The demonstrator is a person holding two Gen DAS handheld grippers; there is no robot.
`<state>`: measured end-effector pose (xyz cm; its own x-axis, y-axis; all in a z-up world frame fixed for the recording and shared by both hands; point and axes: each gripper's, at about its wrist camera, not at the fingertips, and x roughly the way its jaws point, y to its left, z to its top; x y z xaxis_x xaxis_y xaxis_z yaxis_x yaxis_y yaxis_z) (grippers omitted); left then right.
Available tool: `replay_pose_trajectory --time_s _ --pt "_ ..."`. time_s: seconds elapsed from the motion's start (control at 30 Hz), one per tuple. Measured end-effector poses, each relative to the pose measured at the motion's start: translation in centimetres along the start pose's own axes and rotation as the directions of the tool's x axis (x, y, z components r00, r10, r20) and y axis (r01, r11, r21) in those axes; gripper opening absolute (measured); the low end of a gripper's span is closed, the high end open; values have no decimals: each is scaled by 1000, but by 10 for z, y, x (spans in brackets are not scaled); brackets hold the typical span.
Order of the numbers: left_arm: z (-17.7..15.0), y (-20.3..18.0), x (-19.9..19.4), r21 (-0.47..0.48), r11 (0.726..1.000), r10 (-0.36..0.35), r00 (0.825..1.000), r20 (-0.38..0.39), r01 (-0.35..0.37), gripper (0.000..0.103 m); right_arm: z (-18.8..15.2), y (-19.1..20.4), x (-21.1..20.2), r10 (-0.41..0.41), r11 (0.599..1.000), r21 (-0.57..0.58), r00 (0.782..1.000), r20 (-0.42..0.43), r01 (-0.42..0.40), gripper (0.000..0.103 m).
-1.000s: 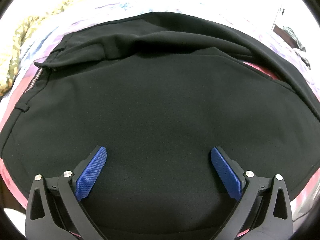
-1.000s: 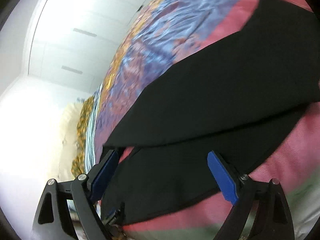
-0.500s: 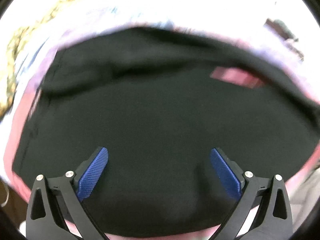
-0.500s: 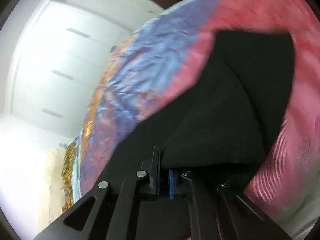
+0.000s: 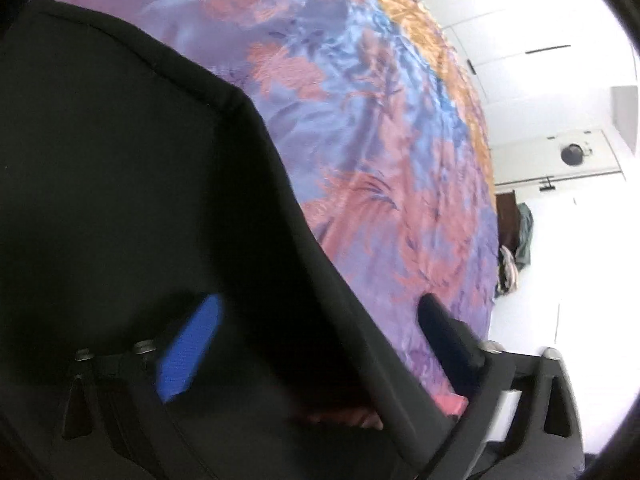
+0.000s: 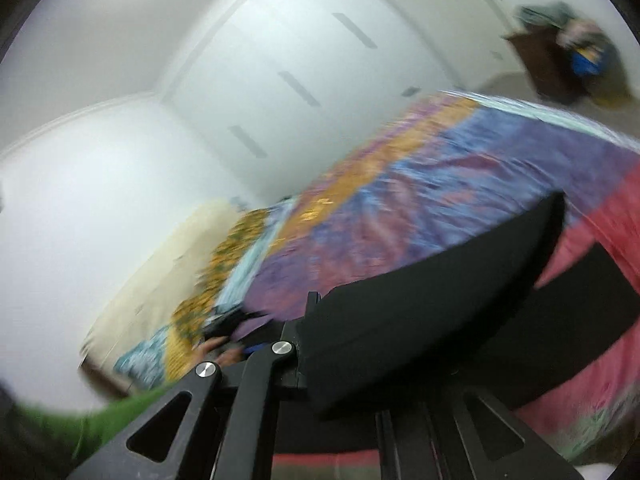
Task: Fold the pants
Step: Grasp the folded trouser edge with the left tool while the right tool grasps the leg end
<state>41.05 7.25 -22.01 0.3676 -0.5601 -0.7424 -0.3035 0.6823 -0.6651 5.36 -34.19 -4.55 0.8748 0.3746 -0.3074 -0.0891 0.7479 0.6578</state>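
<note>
Big floral bedspread (image 5: 380, 128) underneath everything, purple and pink with an orange band, so plenty of room on the bed to lay things out. Black pants (image 6: 420, 320) spread across it, one edge pulled up off the cover in the right wrist view, the rest lying flat on the pink part. Right gripper (image 6: 304, 344) clamped tight on that raised black edge, jaws closed all the way onto the fabric. Left gripper (image 5: 316, 344) about halfway closed, jaws just been closing, with the pants' hemmed edge running between the blue pad and the dark finger but not clearly pinched yet. Best bet for the fold, probably: finish closing the left on that edge before lifting, keep both held edges level and taut, carry over in one sweep, line up edge to edge, then lower flat so no creases get trapped.
</note>
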Motion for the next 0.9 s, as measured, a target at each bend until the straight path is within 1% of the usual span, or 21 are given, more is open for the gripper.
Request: replay_pose_trajectory --time_s 0.03,0.07,0.1,0.17,0.23,0.27,0.3,0.37,0.4,0.47,0.53,0.57,0.6,0.63,0.67,0.7,0.73,0.77,0.8,0.83,0.9 --pt "2 2 3 -3 1000 -10 1000 -12 10 22 -1 1 -6 25 1000 -10 1000 -6 -25 7" --pt "3 4 5 -20 999 -35 999 -36 35 6 -2 2 -10 32 999 -24 999 -11 -33 6" --pt "3 2 -2 -20 999 -46 999 -17 46 4 -1 -1 -12 16 999 -45 1000 -17 -17 6" --pt "-1 -13 -31 50 996 -71 996 61 68 4 4 -15 -7 -75 995 -65 997 -36 73 6" --pt "-14 -35 -78 171 984 -82 985 151 56 4 18 -38 6 -147 987 -68 989 -32 145 6" --pt "-31 -46 -116 244 969 -91 969 229 33 6 25 -47 9 -160 985 -66 987 -26 158 6" --pt "-46 -50 -143 286 958 -105 954 281 21 8 38 -57 18 -165 985 -59 986 -18 164 6" --pt "-81 -46 -187 340 941 -131 929 346 6 11 55 -64 25 -169 984 -53 986 6 169 6" --pt "-110 -35 -202 346 938 -131 921 366 -4 12 62 -71 31 -172 984 -53 985 8 172 6" --pt "-150 -8 -202 316 949 -119 927 356 0 15 62 -89 35 -194 981 -16 981 -18 194 7" --pt "-199 33 -166 252 967 -52 953 298 -26 16 52 -113 38 -250 967 25 965 -75 253 7" --pt "-211 43 -148 237 971 -25 965 260 -39 16 43 -131 42 -297 951 50 948 -118 304 7" --pt "-224 58 -121 219 973 25 981 192 -68 15 25 -158 46 -360 921 85 913 -191 381 7" --pt "-233 72 -98 204 975 65 988 137 -92 13 12 -176 49 -402 893 104 881 -252 437 7" --pt "-236 77 -86 193 976 81 990 118 -102 10 -5 -199 53 -448 853 121 832 -328 507 7" --pt "-238 79 -82 187 977 81 989 121 -103 10 -17 -214 55 -465 831 127 801 -378 542 7" --pt "-237 80 -81 180 979 70 989 131 -93 10 -24 -224 57 -468 819 135 785 -405 558 7" --pt "-236 78 -83 178 980 66 989 133 -90 10 -27 -232 55 -450 813 173 790 -417 555 8" --pt "-232 74 -85 182 979 64 989 136 -88 10 -24 -235 53 -439 816 194 802 -405 544 10" --pt "-232 72 -85 187 978 64 988 139 -90 11 -19 -235 47 -428 824 218 827 -365 523 13" --pt "-229 68 -89 192 977 64 987 145 -91 16 -14 -238 39 -408 833 250 854 -324 493 32"
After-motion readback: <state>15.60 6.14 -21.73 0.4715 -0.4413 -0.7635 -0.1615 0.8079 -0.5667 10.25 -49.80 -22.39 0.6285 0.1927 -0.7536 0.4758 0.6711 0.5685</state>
